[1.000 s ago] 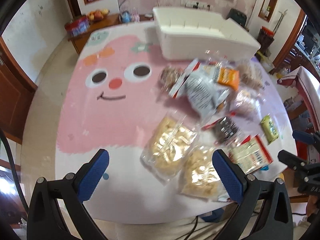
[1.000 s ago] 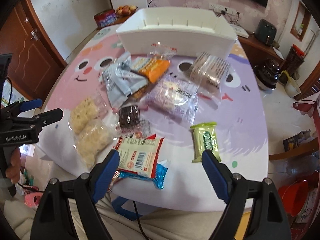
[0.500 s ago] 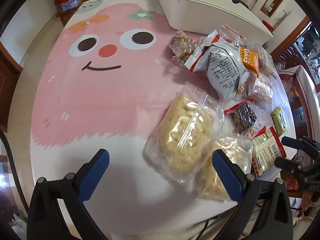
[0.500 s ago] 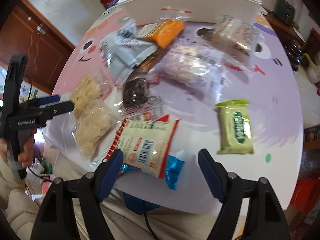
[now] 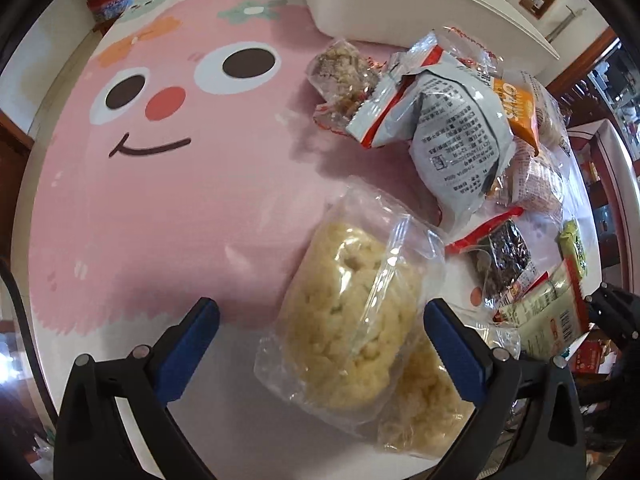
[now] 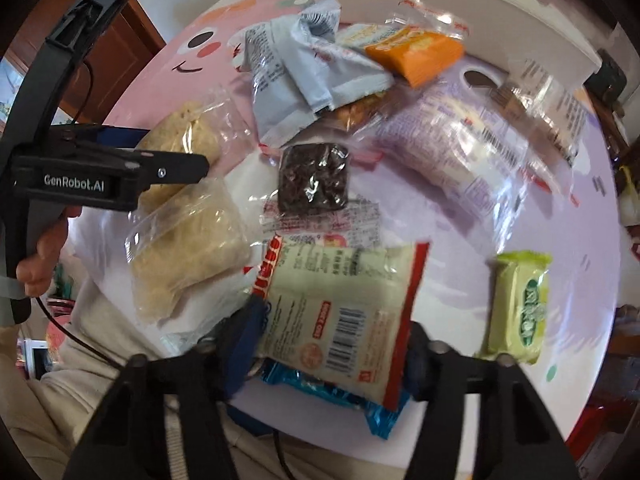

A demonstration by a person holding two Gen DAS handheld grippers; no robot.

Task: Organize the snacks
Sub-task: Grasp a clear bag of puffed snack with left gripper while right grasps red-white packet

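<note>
Step in hand: picking up. Our right tongs (image 6: 332, 344) have just been closing around the cream red-edged foil packet (image 6: 340, 312) at the worktop (image 5: 180, 200) edge. Left tongs (image 5: 320, 336) apart over the clear-wrapped yellow puffed cake (image 5: 348, 320). Next: pinch, lift toward the white plastic bin (image 5: 400, 8).

Right gripper (image 6: 332, 344) points steeply down over the near table edge; its jaws have just been closing, with the cream red-edged packet (image 6: 344, 308) between the blue pads. Firm pad contact cannot be confirmed. A blue wrapper (image 6: 340, 394) lies under that packet. A green bar (image 6: 520, 308) sits apart to the right. A dark brownie packet (image 6: 314, 178) lies just beyond the cream packet. 2 clear bags of pale rice cakes (image 6: 188, 240) lie at left, where the left gripper (image 6: 132, 152), held by a hand (image 6: 44, 256), hangs over them. Grey bag (image 6: 296, 80) and orange packet (image 6: 416, 54) lie before the white bin (image 6: 460, 4).
</note>
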